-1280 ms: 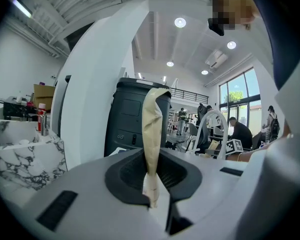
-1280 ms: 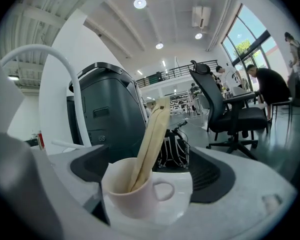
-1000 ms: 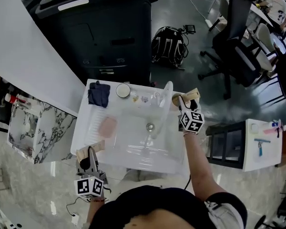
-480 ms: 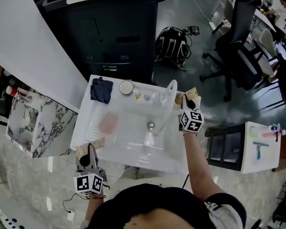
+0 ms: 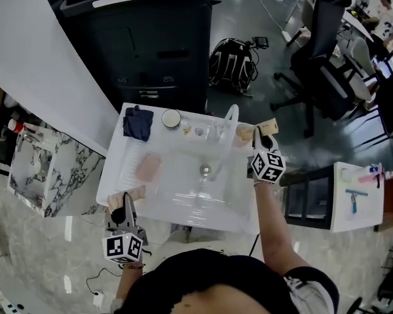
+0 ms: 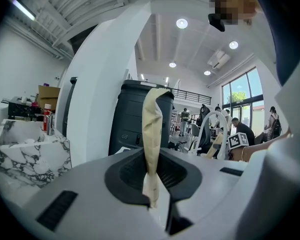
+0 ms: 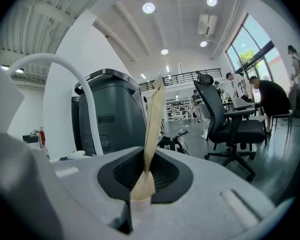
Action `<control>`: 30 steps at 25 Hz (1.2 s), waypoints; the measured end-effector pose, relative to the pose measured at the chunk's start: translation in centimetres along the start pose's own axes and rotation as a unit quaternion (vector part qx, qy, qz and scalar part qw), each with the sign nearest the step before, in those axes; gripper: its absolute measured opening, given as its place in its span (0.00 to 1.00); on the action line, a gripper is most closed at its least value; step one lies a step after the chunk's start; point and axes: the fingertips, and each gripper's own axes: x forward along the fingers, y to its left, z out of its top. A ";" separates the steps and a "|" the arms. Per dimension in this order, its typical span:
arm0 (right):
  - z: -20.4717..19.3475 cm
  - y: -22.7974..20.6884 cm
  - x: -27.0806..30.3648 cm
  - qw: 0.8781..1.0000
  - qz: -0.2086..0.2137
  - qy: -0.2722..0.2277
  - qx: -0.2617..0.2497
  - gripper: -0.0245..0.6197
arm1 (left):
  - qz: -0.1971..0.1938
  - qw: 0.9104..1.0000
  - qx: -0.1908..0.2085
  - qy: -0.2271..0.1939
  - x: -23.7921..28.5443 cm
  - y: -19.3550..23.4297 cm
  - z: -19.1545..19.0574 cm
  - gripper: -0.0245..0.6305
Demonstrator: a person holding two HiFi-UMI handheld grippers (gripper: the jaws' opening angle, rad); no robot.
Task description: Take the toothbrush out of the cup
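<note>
Two grippers in play, and all the action is on the right. The right gripper (image 5: 257, 131) hangs over the back right corner of the white sink (image 5: 128, 175), just past the arched tap (image 5: 230, 126). Its jaws have just been closing, and in its own view the tan pads (image 7: 155, 109) stand pressed together.

Is the toothbrush in there? No handle shows between the pads, so I can't call it. A thin one could hide in that seam.

Neither the cup nor the toothbrush shows clearly anywhere. The back ledge carries a dark cloth (image 5: 137, 124), a round white dish (image 5: 171, 118) and a few small clear bits (image 5: 200, 133). Anything at the corner itself sits hidden under the gripper.

The left gripper (image 5: 126, 197) is parked at the near left corner, jaws together on nothing, well apart from the work.

My read is that this is the grab-and-lift step. If the brush is caught, the next move calls for a straight pull upward so it clears the rim without tipping the cup. After that comes a swing away from the tap.
</note>
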 end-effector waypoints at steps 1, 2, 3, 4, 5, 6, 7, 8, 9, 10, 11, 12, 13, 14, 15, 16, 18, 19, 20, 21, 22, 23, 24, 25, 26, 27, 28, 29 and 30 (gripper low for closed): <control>0.5 0.0 -0.6 1.000 -0.001 -0.008 0.007 0.09 | -0.003 1.000 0.001 0.000 0.0 -0.2 0.0 0.09; 1.0 0.0 -1.1 1.000 0.000 -0.018 0.015 0.09 | -0.007 1.000 0.001 -0.002 0.1 -0.3 0.0 0.09; 1.6 0.1 -1.7 0.999 0.000 -0.028 0.021 0.09 | -0.011 1.000 0.001 -0.004 0.1 -0.4 0.0 0.09; 2.2 0.2 -2.3 0.999 0.001 -0.037 0.025 0.09 | -0.014 1.000 0.002 -0.005 0.2 -0.6 -0.1 0.09; 2.8 0.4 -2.9 0.999 0.002 -0.046 0.028 0.09 | -0.018 1.000 0.002 -0.006 0.3 -0.7 -0.1 0.09; 3.4 0.5 -3.6 0.998 0.003 -0.054 0.029 0.09 | -0.022 1.000 0.002 -0.005 0.3 -0.9 -0.1 0.09; 4.0 0.6 -4.3 0.998 0.004 -0.061 0.030 0.09 | -0.026 1.000 0.002 -0.005 0.3 -1.1 -0.1 0.09; 4.5 0.7 -5.1 0.997 0.004 -0.069 0.031 0.09 | -0.029 1.000 0.002 -0.004 0.3 -1.3 -0.1 0.09; 5.0 0.8 -5.9 0.997 0.003 -0.075 0.032 0.09 | -0.033 0.999 0.002 -0.004 0.4 -1.4 -0.2 0.09; 5.4 0.9 -6.7 0.996 0.003 -0.082 0.031 0.09 | -0.038 0.999 0.003 -0.004 0.5 -1.6 -0.2 0.09; 5.8 1.1 -7.6 0.996 0.002 -0.087 0.029 0.09 | -0.042 0.999 0.004 -0.004 0.6 -1.7 -0.2 0.09; 6.1 1.2 -8.6 0.995 0.001 -0.092 0.026 0.09 | -0.048 0.999 0.006 -0.005 0.7 -2.0 -0.2 0.09; 6.3 1.2 -9.5 0.995 -0.001 -0.096 0.023 0.09 | -0.053 0.999 0.007 -0.006 0.9 -2.2 -0.1 0.09; 6.5 1.2 -10.4 0.995 -0.003 -0.099 0.023 0.09 | -0.058 0.998 0.008 -0.008 1.1 -2.5 0.0 0.09; 6.6 1.2 -11.4 0.995 -0.006 -0.101 0.025 0.09 | -0.063 0.998 0.009 -0.008 1.2 -2.8 0.0 0.09; 6.5 1.1 -12.3 0.994 -0.010 -0.102 0.028 0.09 | -0.068 0.998 0.010 -0.008 1.4 -3.1 0.0 0.09; 6.2 0.9 -14.2 0.994 -0.018 -0.101 0.032 0.09 | -0.078 0.997 0.012 -0.006 1.6 -3.7 0.0 0.09; 6.0 0.8 -15.0 0.994 -0.023 -0.101 0.033 0.09 | -0.083 0.996 0.013 -0.006 1.7 -3.9 -0.1 0.09; 5.9 0.7 -15.8 0.994 -0.028 -0.101 0.034 0.09 | -0.089 0.996 0.014 -0.006 1.8 -4.2 0.0 0.09; 5.9 0.5 -16.4 0.993 -0.032 -0.103 0.037 0.09 | -0.094 0.995 0.015 -0.007 2.0 -4.4 0.0 0.09; 5.9 0.4 -17.1 0.993 -0.036 -0.105 0.043 0.09 | -0.099 0.995 0.016 -0.007 2.1 -4.7 0.0 0.09; 6.0 0.3 -17.8 0.992 -0.041 -0.108 0.051 0.09 | -0.103 0.994 0.017 -0.006 2.3 -4.9 0.0 0.09; 6.1 0.1 -18.5 0.991 -0.047 -0.112 0.058 0.09 | -0.108 0.994 0.018 -0.005 2.4 -5.1 -0.1 0.09; 6.2 0.1 -19.2 0.990 -0.052 -0.115 0.061 0.09 | -0.112 0.994 0.020 -0.004 2.4 -5.3 -0.2 0.09; 6.3 0.1 -19.9 0.990 -0.055 -0.119 0.061 0.09 | -0.115 0.993 0.022 -0.003 2.5 -5.5 -0.3 0.09; 6.4 0.2 -20.4 0.989 -0.057 -0.122 0.060 0.09 | -0.118 0.993 0.023 -0.003 2.6 -5.7 -0.3 0.09; 6.5 0.4 -20.9 0.989 -0.058 -0.125 0.060 0.09 | -0.120 0.992 0.025 -0.003 2.6 -5.8 -0.4 0.09; 6.4 0.5 -21.3 0.988 -0.059 -0.128 0.062 0.09 | -0.123 0.992 0.026 -0.002 2.7 -5.9 -0.5 0.09; 6.4 0.7 -21.8 0.988 -0.061 -0.129 0.065 0.09 | -0.125 0.992 0.026 -0.002 2.7 -6.1 -0.5 0.09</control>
